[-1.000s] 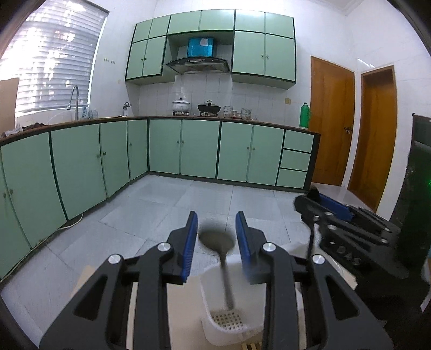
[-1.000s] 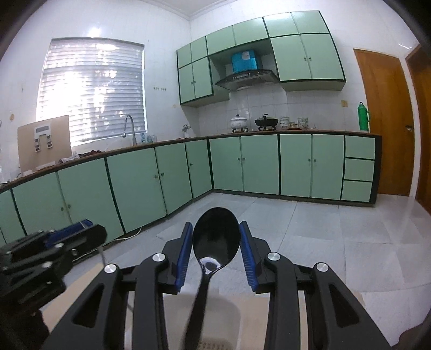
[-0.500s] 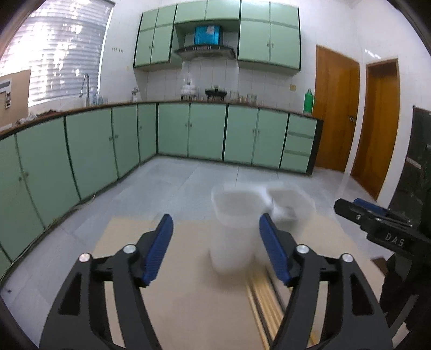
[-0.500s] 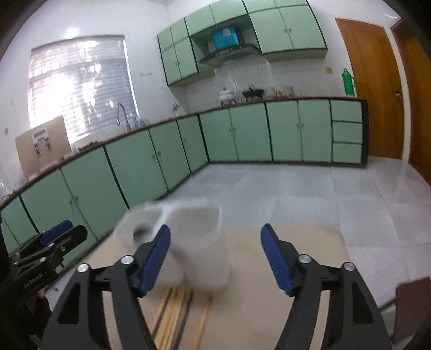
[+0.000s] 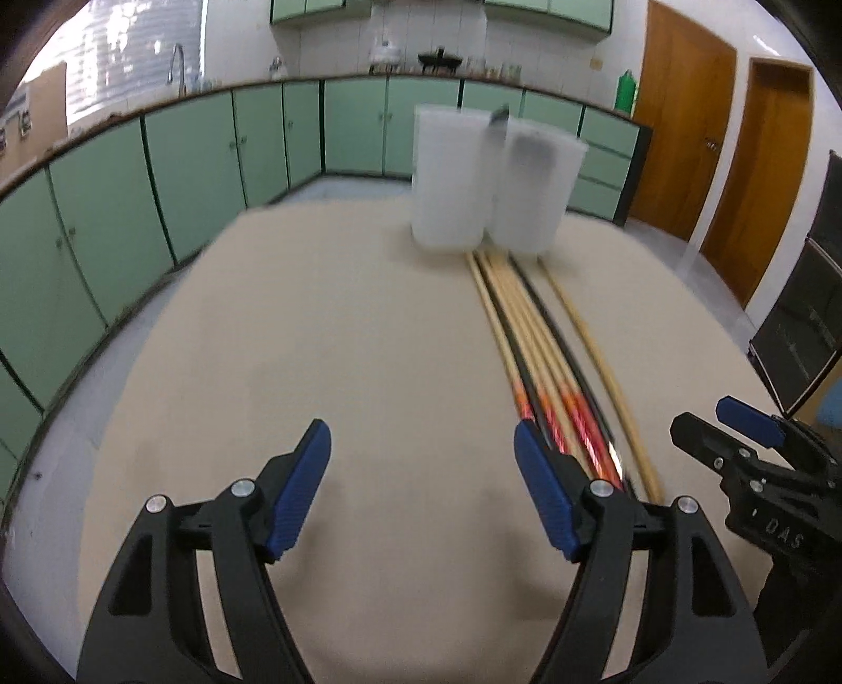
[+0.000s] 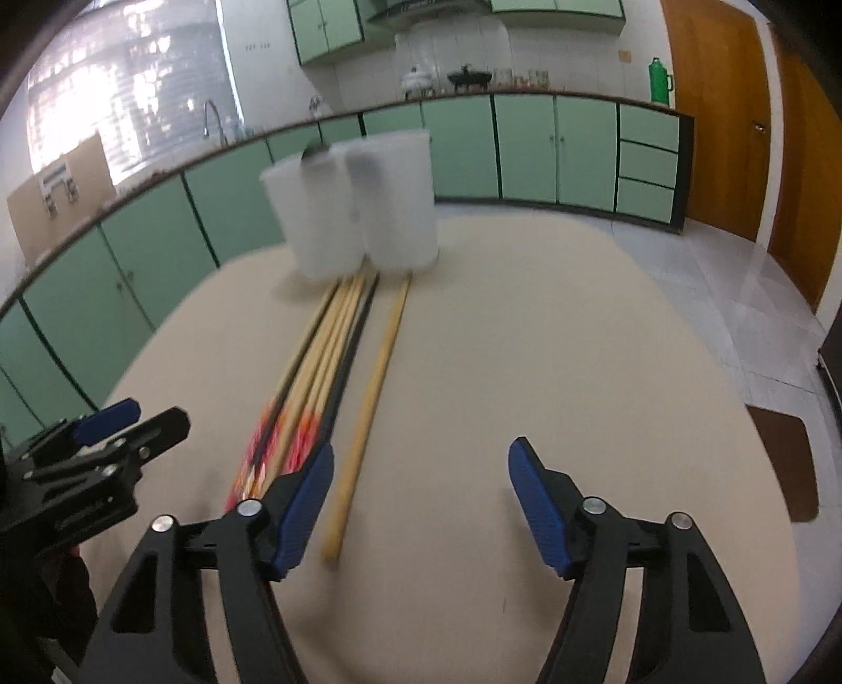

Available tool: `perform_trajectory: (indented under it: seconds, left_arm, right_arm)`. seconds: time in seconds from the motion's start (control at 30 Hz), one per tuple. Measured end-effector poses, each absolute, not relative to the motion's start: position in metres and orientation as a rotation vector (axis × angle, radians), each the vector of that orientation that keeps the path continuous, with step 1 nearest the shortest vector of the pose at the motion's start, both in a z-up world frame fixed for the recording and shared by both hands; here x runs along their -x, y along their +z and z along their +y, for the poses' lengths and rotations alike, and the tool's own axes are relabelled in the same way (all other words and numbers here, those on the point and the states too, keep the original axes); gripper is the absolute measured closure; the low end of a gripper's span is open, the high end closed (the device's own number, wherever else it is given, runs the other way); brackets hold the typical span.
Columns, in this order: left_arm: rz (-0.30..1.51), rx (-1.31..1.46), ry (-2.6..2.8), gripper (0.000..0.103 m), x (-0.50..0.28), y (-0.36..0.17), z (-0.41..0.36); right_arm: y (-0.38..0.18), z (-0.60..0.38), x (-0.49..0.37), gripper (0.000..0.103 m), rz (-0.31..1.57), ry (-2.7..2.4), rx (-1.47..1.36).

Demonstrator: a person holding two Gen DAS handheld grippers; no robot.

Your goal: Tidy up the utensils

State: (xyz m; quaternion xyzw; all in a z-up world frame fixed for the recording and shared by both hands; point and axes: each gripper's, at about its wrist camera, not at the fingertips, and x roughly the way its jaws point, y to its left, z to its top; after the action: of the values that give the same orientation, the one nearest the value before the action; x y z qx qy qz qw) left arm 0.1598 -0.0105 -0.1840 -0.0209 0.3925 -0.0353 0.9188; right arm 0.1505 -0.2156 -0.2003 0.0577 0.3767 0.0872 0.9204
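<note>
Walls: white tile, glossy.
Lower cabinets (image 5: 158,173): mint green doors w/ dark trim, run along left wall & back wall, dark countertop (image 6: 526,94) on top.
Upper cabinets (image 6: 326,26): same green, above stove area.
Window (image 6: 126,89): left, blinds down, bright daylight thru.
Faucet (image 6: 213,118): under window.
Stovetop: white pot (image 6: 418,79) & dark wok (image 6: 468,78).
Green thermos (image 6: 658,79): at counter's right end.
Doors (image 5: 679,116): two wooden, orange-brown, right side.
Floor (image 6: 747,273): pale tiles, shiny.
Table (image 5: 342,342): beige top.
Cardboard box (image 6: 58,194): on counter nr window.
</note>
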Motion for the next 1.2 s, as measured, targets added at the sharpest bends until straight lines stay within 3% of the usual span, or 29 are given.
perform_trajectory:
  seconds: [0.5,0.67,1.2]
  left_arm:
    - [0.872,0.030,-0.065,0.033,-0.145,-0.192,-0.021]
    - [0.871,0.040,-0.066,0.033,-0.143,-0.192,-0.022]
    - [0.895,0.004,-0.100,0.030,-0.147,-0.194,-0.042]
  right_arm:
    - [-0.214,-0.185,-0.136,0.066,0.866,0.229,-0.013]
    - [-0.214,-0.180,-0.136,0.094,0.864,0.237,0.011]
    - [-0.214,-0.209,-0.139,0.096,0.866,0.191,-0.039]
